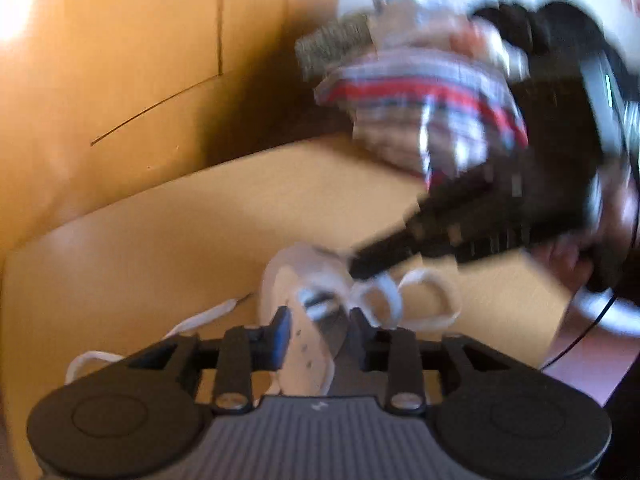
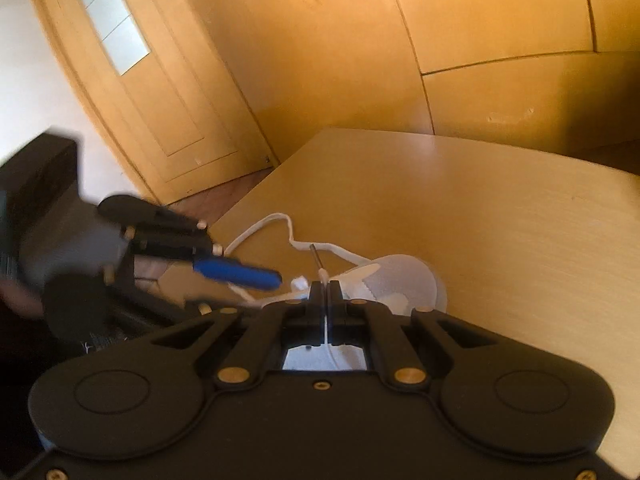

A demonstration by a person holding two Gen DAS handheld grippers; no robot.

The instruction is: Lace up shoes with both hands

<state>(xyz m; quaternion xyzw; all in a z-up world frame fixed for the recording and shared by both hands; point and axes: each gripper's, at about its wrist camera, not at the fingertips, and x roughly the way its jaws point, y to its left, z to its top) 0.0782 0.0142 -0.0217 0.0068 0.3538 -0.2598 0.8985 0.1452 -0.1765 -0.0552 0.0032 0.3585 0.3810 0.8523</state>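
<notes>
Right wrist view is showing my right gripper [image 2: 325,288] pinching the white lace [image 2: 280,219] over the shoe [image 2: 404,276] on the table [image 2: 500,216], while my left gripper [image 2: 240,276] (jaws parted, empty) is waiting at nine o'clock to take the aglet [image 2: 316,255] next.

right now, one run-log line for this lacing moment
left gripper: open over white shoe | right gripper: shut on white shoelace | shoe on wooden table

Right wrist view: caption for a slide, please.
Right tongs shut on the white lace over the white shoe.
</notes>
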